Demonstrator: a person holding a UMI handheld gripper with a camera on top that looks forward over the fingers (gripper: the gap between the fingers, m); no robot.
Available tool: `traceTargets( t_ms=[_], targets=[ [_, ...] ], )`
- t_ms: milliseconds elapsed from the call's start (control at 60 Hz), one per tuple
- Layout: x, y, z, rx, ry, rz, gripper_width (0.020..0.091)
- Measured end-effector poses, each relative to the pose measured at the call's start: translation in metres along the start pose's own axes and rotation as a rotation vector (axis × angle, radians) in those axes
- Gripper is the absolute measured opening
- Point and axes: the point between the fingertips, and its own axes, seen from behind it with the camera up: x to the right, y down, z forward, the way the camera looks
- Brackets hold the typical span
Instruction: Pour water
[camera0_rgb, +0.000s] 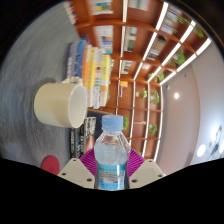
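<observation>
A clear plastic water bottle (111, 153) with a light blue cap and a pale blue label stands upright between my fingers, held up in the air. My gripper (111, 168) is shut on the bottle, with the magenta pads (88, 160) pressed against its sides. A cream mug (60, 102) with a handle on its right sits to the left of the bottle and beyond it, its opening seen tilted in this view. The bottle's lower part is hidden below the fingers.
Behind the mug, a row of books (92, 68) stands on shelving. Wooden shelves (135, 95) and bright ceiling light strips (160, 45) fill the background. A small pink object (50, 164) lies low on the left of the fingers.
</observation>
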Motion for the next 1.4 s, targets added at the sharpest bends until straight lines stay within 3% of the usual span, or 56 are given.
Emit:
traceTargets(
  t_ms=[150, 417, 717, 733, 750, 967, 1150, 1250, 1400],
  targets=[
    [0.008, 0.021, -0.014, 0.010, -0.090, 0.593, 0.0337],
    [-0.037, 0.044, -0.017, 0.052, -0.330, 1.406, 0.0337],
    [-0.083, 0.047, -0.004, 0.065, -0.373, 1.610, 0.0338],
    [-0.086, 0.047, -0.006, 0.069, -0.374, 1.608, 0.0369],
    [-0.083, 0.047, -0.003, 0.090, -0.350, 1.612, 0.0339],
    [-0.083, 0.053, -0.008, 0.084, -0.311, 1.651, 0.0341],
    [-0.086, 0.056, -0.010, 0.035, -0.316, 1.695, 0.0499],
    [-0.090, 0.057, -0.025, 0.004, -0.344, 1.705, 0.0770],
    [-0.081, 0.070, -0.068, -0.022, -0.319, 1.711, 0.0787]
  ],
)
